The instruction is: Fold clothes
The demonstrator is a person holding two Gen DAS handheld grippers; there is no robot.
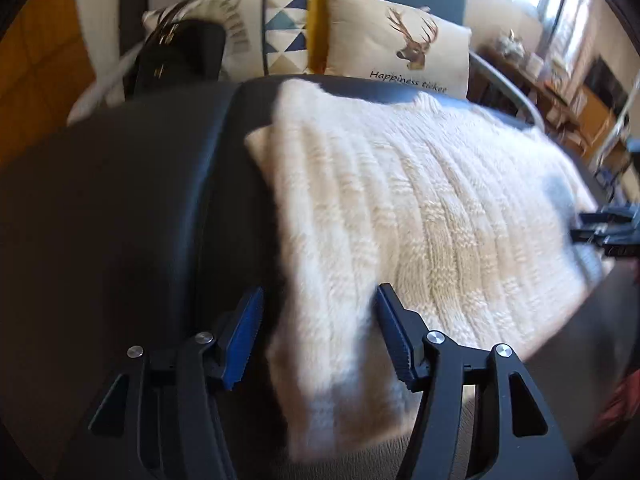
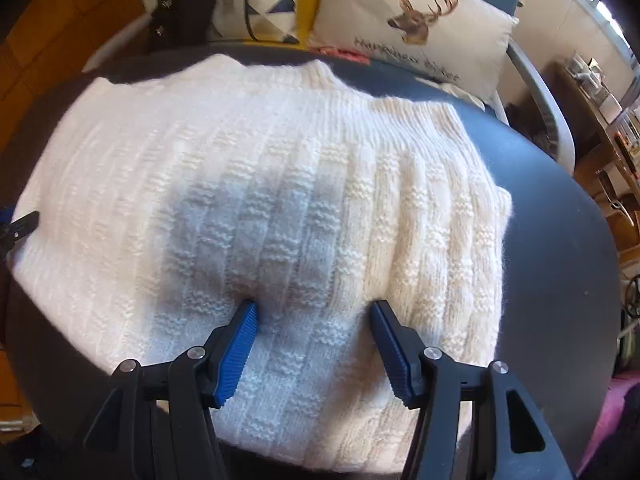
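A cream knitted sweater [image 1: 400,208] lies folded flat on a dark round table [image 1: 120,200]. My left gripper [image 1: 320,300] is open over the sweater's left edge, one blue pad off the fabric and one above it. In the right wrist view the same sweater [image 2: 280,184] fills the table [image 2: 560,208]. My right gripper [image 2: 314,312] stands open with its fingertips resting on the knit near the front edge, nothing pinched between them. The right gripper's black tip [image 1: 604,232] shows at the far right of the left wrist view.
Beyond the table stands a sofa with a deer-print cushion [image 1: 400,44], a triangle-pattern cushion [image 1: 280,28] and a black bag [image 1: 176,56]. A curved grey chair arm [image 2: 540,92] and cluttered shelves [image 2: 608,120] are at the right.
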